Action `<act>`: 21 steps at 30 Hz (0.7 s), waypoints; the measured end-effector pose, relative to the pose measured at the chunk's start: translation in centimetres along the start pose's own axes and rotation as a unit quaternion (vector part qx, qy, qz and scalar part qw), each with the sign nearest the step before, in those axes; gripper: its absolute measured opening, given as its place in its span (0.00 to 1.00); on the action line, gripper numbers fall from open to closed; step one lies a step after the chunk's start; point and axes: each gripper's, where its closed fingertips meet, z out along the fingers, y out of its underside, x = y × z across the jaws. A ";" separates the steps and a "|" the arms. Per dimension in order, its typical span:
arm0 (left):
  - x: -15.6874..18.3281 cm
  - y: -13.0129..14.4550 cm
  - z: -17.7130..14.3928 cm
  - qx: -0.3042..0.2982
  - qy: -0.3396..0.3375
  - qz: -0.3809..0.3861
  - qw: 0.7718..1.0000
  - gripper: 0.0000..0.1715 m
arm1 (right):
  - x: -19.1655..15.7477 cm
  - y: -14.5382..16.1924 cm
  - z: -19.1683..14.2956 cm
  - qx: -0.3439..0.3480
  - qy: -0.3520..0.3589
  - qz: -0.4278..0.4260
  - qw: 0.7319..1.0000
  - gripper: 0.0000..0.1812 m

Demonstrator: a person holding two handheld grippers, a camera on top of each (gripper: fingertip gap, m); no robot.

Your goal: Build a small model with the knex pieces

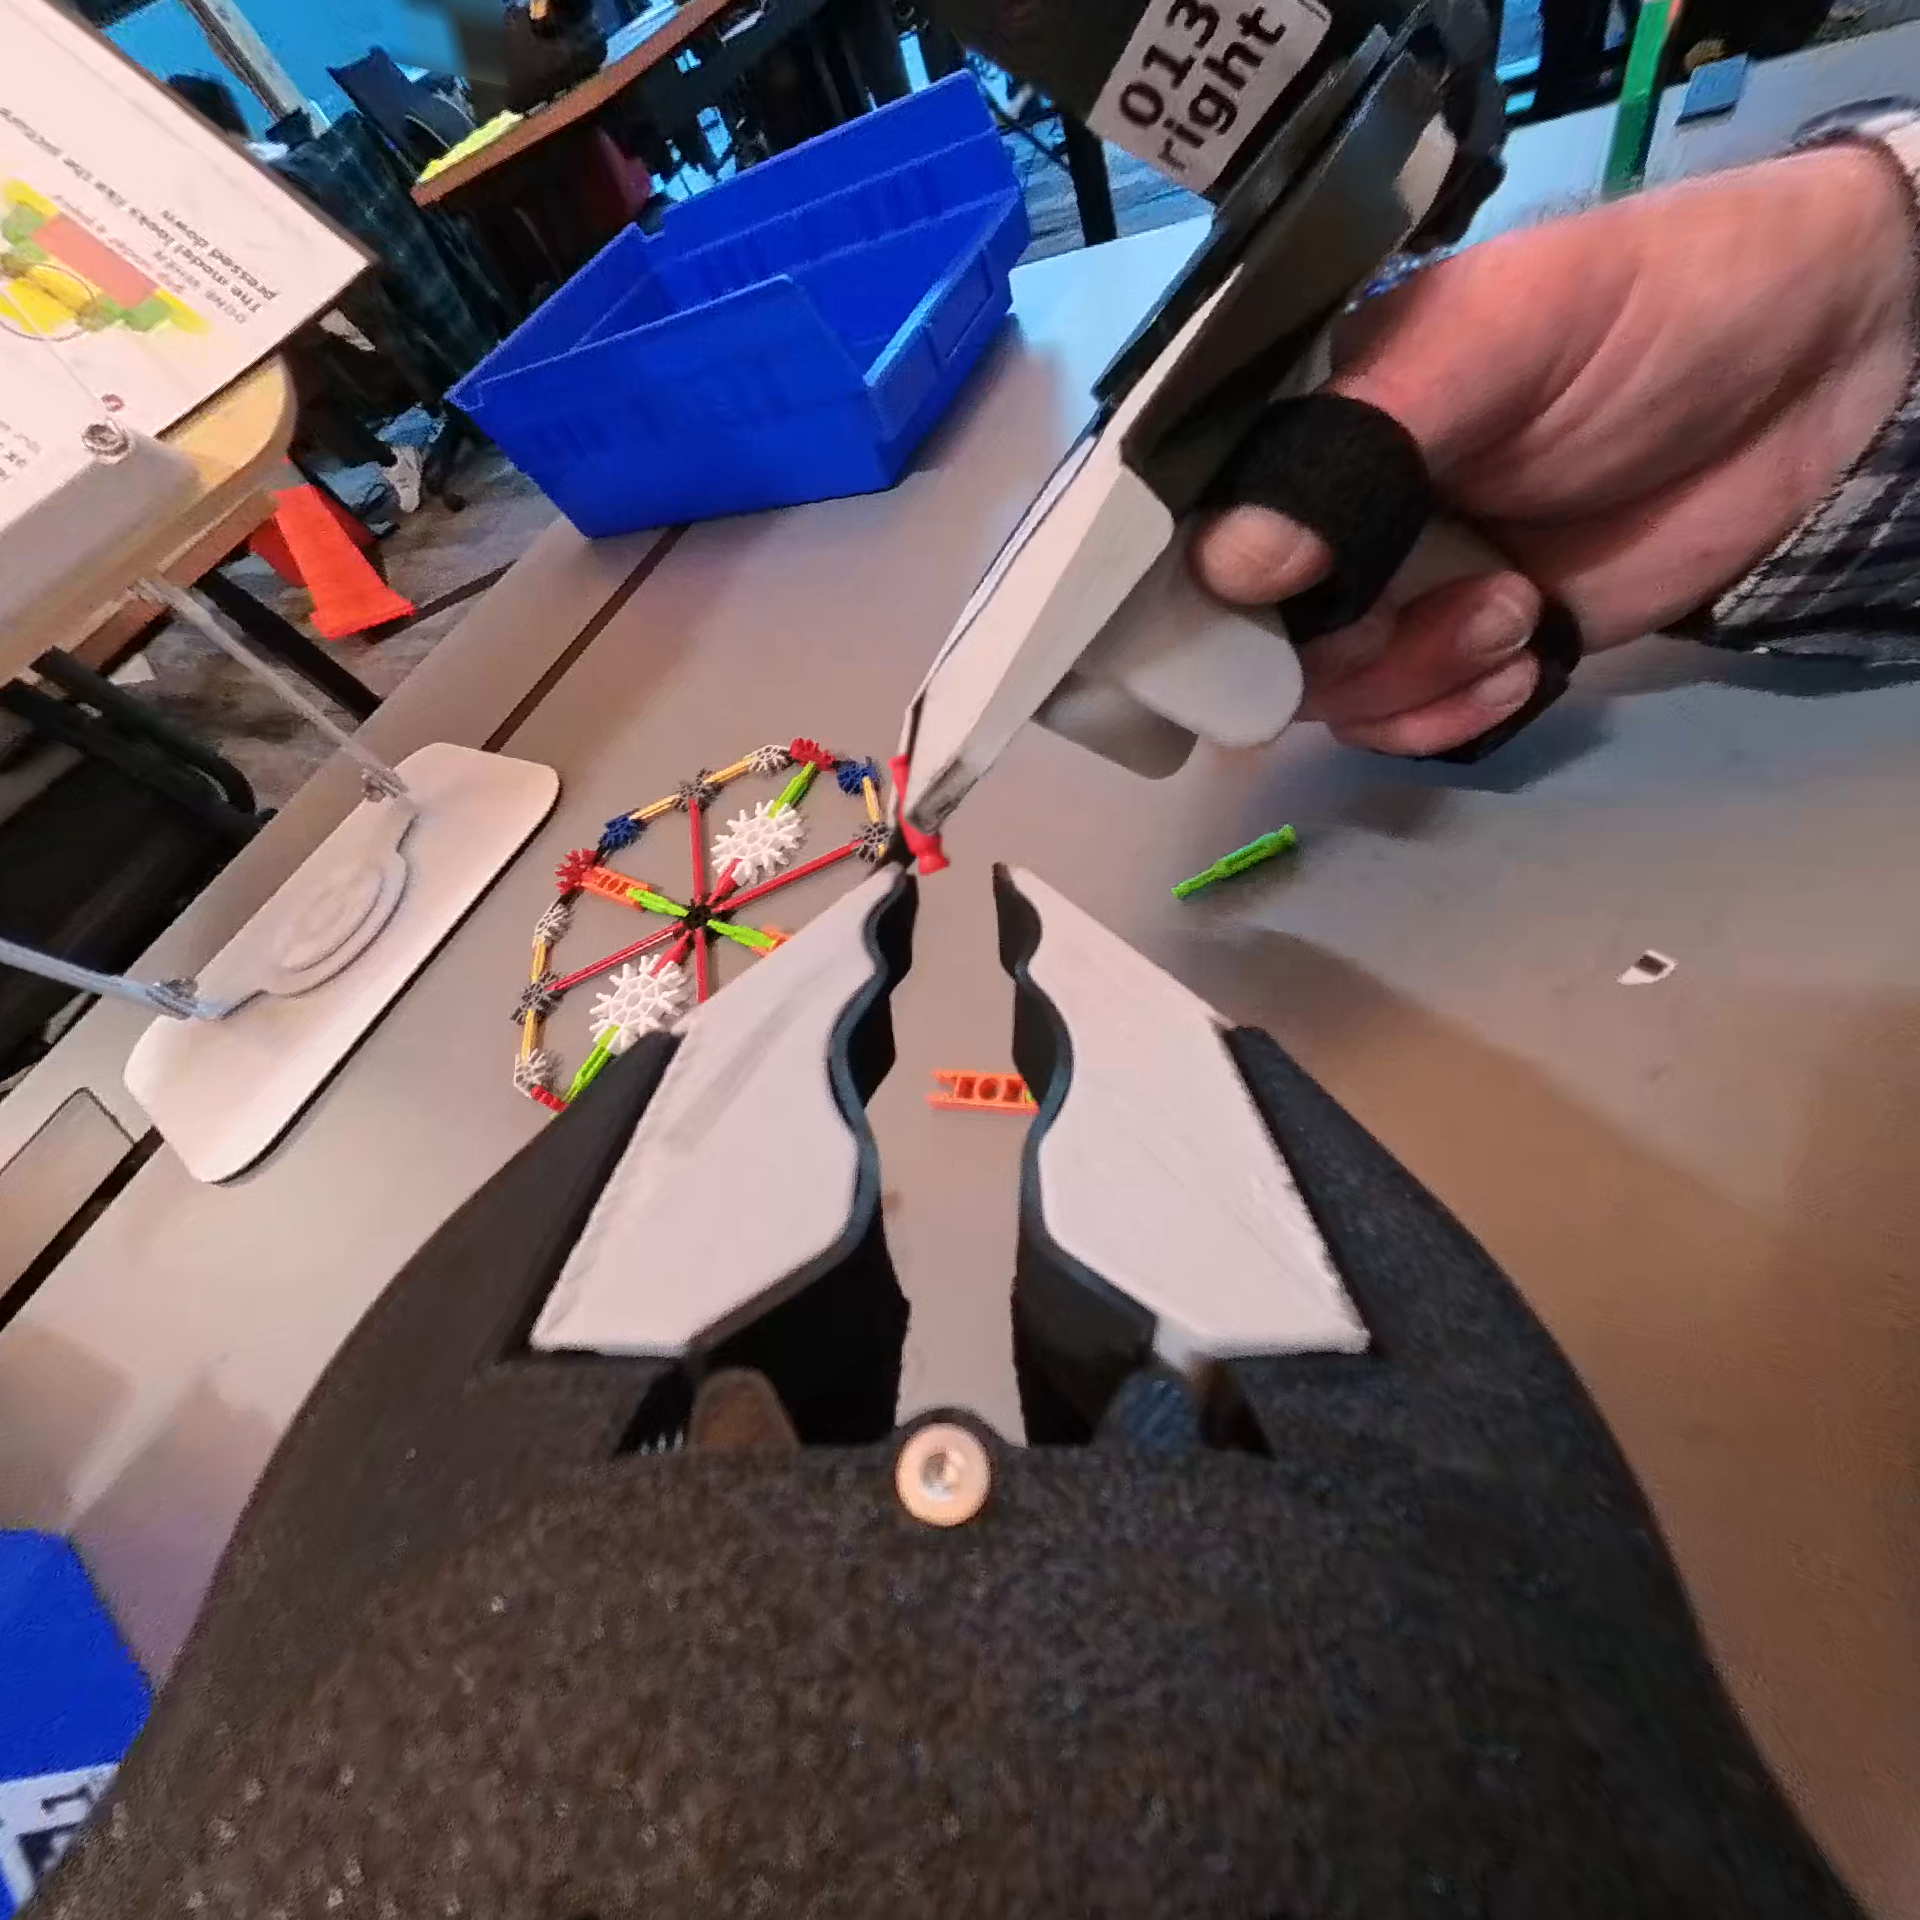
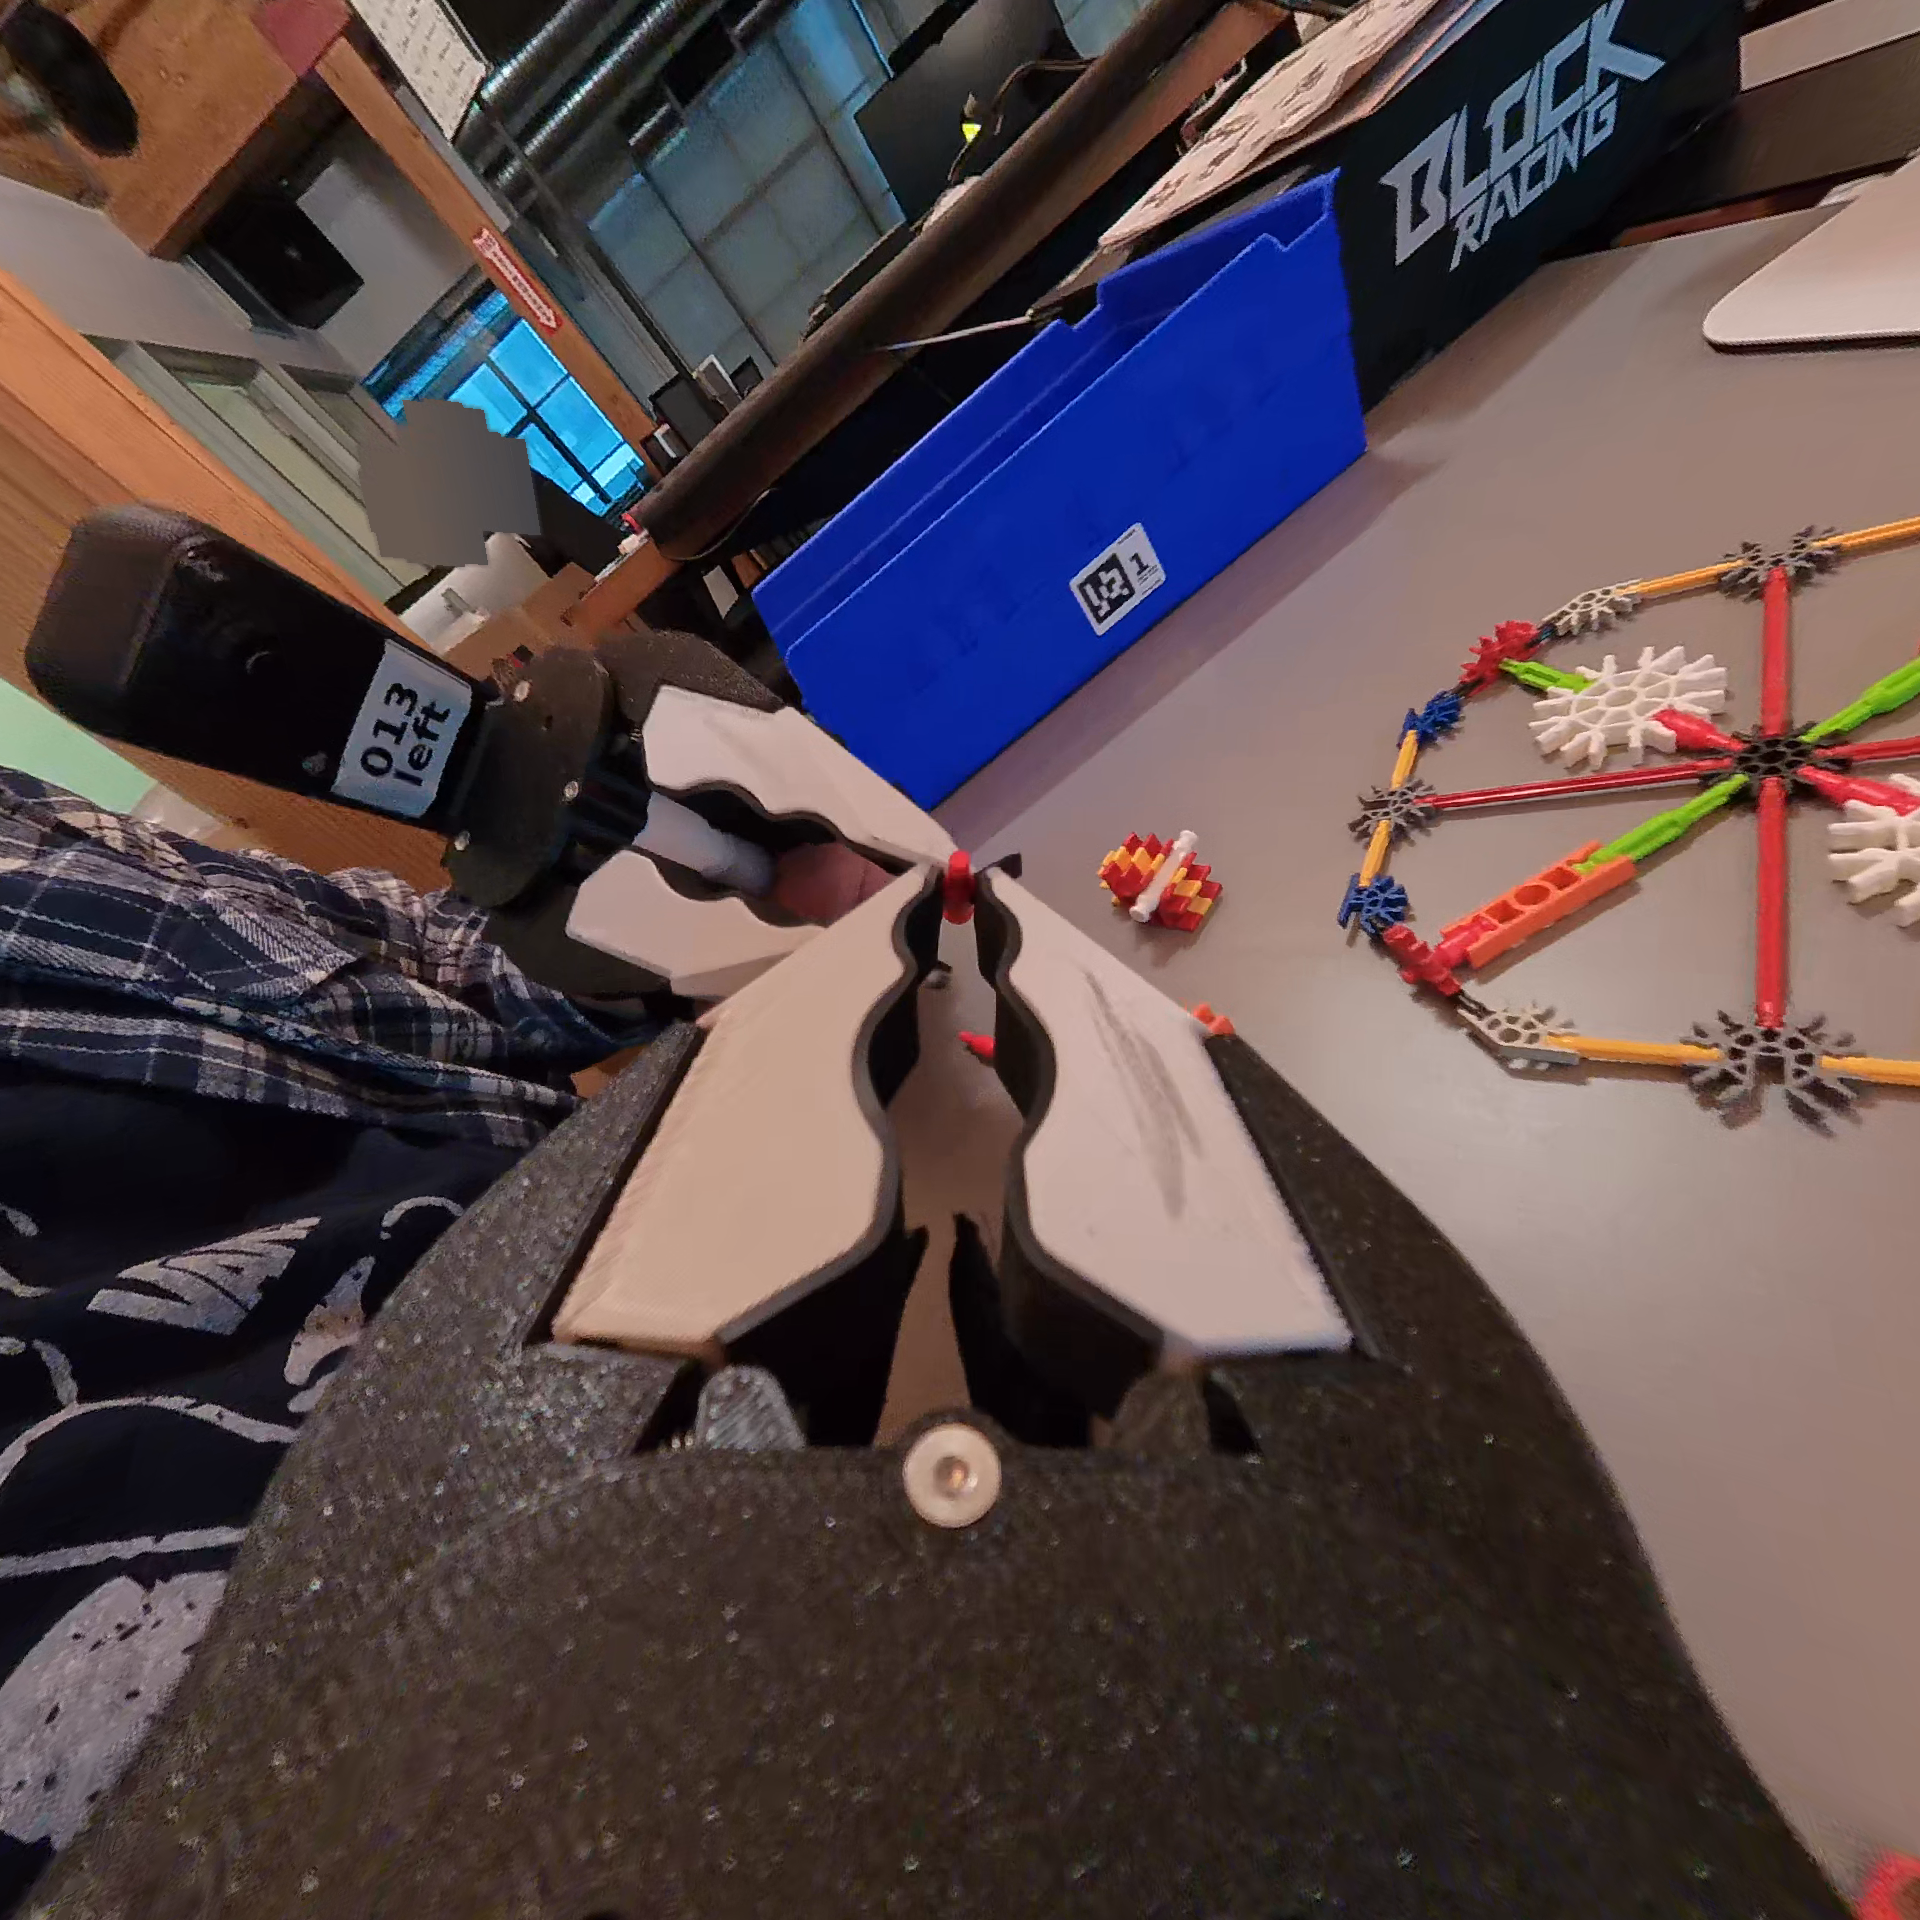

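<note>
While the right gripper (image 2: 958, 888) pinches a short red rod (image 2: 957, 886) at its tips, the left gripper (image 1: 951, 883) hangs slightly parted and empty just beside that rod. Beyond the rod lies the flat wheel model (image 1: 701, 920), apparently mostly built; farther past it stands the blue bin (image 1: 748, 343).

Glossy plastic bin (image 1: 748, 395), matt table (image 1: 1455, 1091)

The table bears one rod-and-connector wheel (image 2: 1704, 821) with two white snowflake connectors (image 1: 758, 840), one blue bin (image 1: 758, 343) and one loose green rod (image 1: 1234, 862). There is also one loose orange piece (image 1: 982, 1091), one red-and-yellow connector cluster (image 2: 1162, 878) and two grippers (image 1: 951, 883), one pinching a short red rod (image 2: 958, 885)
</note>
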 end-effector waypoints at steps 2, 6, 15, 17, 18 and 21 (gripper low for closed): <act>0.0 0.0 0.1 0.000 -0.004 -0.004 1.000 0.08 | -0.3 0.0 0.2 0.003 -0.003 0.001 1.000 0.02; -0.1 0.0 0.0 0.005 -0.005 -0.028 1.000 0.03 | -0.4 0.2 0.2 0.003 -0.003 0.003 1.000 0.02; 0.6 0.7 0.0 -0.012 0.020 0.017 1.000 0.02 | -0.3 1.4 0.0 -0.032 0.003 -0.014 0.999 0.04; 0.8 0.7 -0.1 -0.014 0.034 0.027 0.999 0.02 | -0.1 1.3 -0.3 -0.038 0.011 -0.023 0.999 0.05; 0.8 0.9 -0.1 -0.019 0.037 0.038 0.998 0.02 | -0.1 1.3 -0.4 -0.043 0.013 -0.030 0.999 0.06; 1.0 1.1 -0.1 -0.028 0.045 0.092 0.994 0.02 | 0.1 1.6 -0.8 -0.076 0.028 -0.071 0.994 0.07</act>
